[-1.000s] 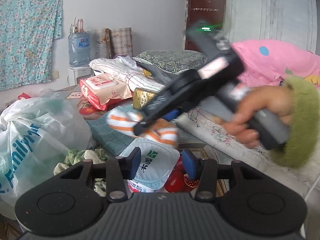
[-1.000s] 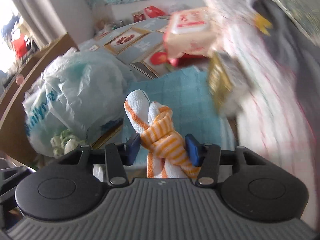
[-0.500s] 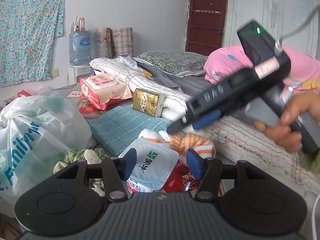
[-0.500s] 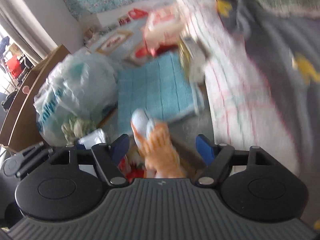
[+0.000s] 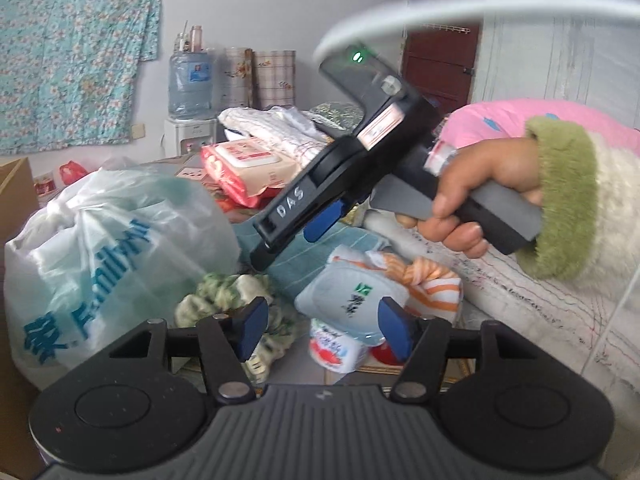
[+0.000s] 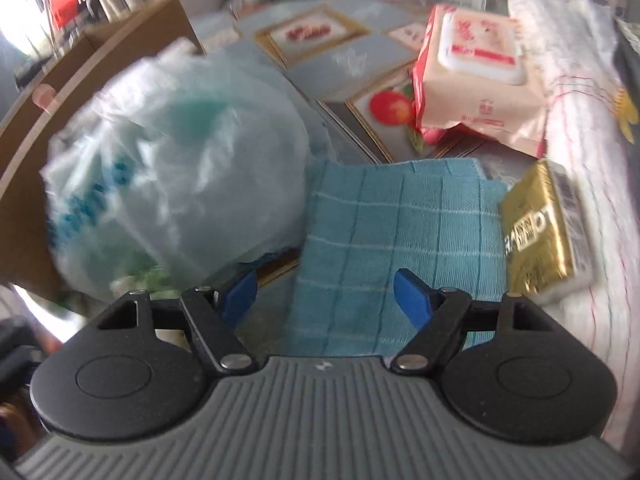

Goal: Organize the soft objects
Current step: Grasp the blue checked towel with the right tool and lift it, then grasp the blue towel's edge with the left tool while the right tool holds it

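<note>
Many soft things (image 5: pixel 424 276) crowd patterned table (image 6: pixel 360 60)

Bedroom clutter — not soft goods

Water jug (image 5: pixel 188 80) on its dispenser by the wall; gold box (image 6: pixel 540 228) beside wet-wipes pack (image 6: pixel 480 76).

I am working in a lived-in home bedroom. A bed with a white quilted bedspread (image 5: pixel 532 312) and a pink pillow (image 5: pixel 500 120) is lying at my right, a blue water-cooler bottle on a white dispenser (image 5: pixel 188 80) is standing by the wall, a turquoise floral cloth (image 5: pixel 72 48) is hanging there, and a dark red wooden door (image 5: pixel 440 60) is showing behind.
</note>
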`<state>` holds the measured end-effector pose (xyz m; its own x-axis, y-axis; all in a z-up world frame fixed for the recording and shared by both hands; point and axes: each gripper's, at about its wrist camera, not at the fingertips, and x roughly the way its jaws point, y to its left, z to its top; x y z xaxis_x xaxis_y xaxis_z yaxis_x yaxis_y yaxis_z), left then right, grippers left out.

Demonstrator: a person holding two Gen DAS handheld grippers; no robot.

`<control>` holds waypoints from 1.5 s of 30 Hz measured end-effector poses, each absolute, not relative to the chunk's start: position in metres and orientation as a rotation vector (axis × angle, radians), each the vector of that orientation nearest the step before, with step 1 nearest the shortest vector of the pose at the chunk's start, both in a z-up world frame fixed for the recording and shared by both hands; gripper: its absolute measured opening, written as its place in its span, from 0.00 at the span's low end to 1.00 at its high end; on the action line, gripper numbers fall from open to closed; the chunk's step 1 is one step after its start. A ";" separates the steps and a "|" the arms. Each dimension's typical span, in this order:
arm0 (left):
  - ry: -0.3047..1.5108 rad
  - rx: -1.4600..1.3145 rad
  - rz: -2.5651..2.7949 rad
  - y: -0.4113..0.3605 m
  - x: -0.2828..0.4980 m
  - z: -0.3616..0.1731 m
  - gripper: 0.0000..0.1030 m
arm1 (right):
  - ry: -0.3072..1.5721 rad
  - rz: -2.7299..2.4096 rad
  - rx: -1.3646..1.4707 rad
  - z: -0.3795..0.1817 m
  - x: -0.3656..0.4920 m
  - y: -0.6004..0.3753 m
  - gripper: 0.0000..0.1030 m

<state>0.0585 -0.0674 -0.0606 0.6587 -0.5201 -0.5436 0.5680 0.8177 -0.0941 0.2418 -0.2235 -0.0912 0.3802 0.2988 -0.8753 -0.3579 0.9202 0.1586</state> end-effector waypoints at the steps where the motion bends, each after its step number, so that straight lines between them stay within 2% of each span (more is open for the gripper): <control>1: 0.589 0.083 -0.611 -0.065 0.059 -0.061 0.61 | 1.129 0.423 -0.076 -0.096 0.246 -0.220 0.71; 3: 0.591 0.076 -0.603 -0.061 0.062 -0.061 0.61 | 1.152 0.424 -0.113 -0.104 0.248 -0.215 0.73; 5: 0.595 0.067 -0.600 -0.058 0.064 -0.062 0.61 | 1.141 0.420 -0.183 -0.105 0.245 -0.207 0.67; 7: 0.602 0.058 -0.598 -0.056 0.067 -0.062 0.61 | 1.117 0.381 -0.231 -0.104 0.242 -0.203 0.46; 8: 0.606 0.052 -0.598 -0.055 0.069 -0.063 0.61 | 1.109 0.373 -0.224 -0.102 0.241 -0.206 0.41; 9: 0.610 0.047 -0.599 -0.054 0.070 -0.063 0.61 | 1.102 0.362 -0.179 -0.100 0.242 -0.212 0.27; 10: 0.614 0.043 -0.601 -0.054 0.071 -0.064 0.61 | 1.099 0.352 -0.127 -0.098 0.242 -0.220 0.18; 12: 0.619 0.039 -0.601 -0.054 0.072 -0.065 0.61 | 1.085 0.337 0.017 -0.095 0.244 -0.242 0.13; 20: 0.630 0.012 -0.588 -0.055 0.079 -0.062 0.61 | 0.892 0.453 0.591 -0.081 0.233 -0.325 0.11; 27: 0.636 -0.064 -0.615 -0.053 0.085 -0.052 0.61 | 0.712 0.545 0.839 -0.053 0.201 -0.366 0.11; 34: 0.588 -0.054 -0.660 -0.064 0.076 -0.043 0.61 | 0.567 0.583 0.860 -0.008 0.152 -0.387 0.11; 39: 0.570 -0.049 -0.706 -0.070 0.066 -0.041 0.62 | 0.560 0.594 0.758 0.023 0.107 -0.378 0.11; 42: 0.583 -0.049 -0.712 -0.068 0.062 -0.043 0.63 | 0.612 0.588 0.692 0.019 0.089 -0.361 0.11; 45: 0.601 -0.051 -0.713 -0.061 0.057 -0.047 0.63 | 0.709 0.614 0.744 -0.017 0.086 -0.342 0.11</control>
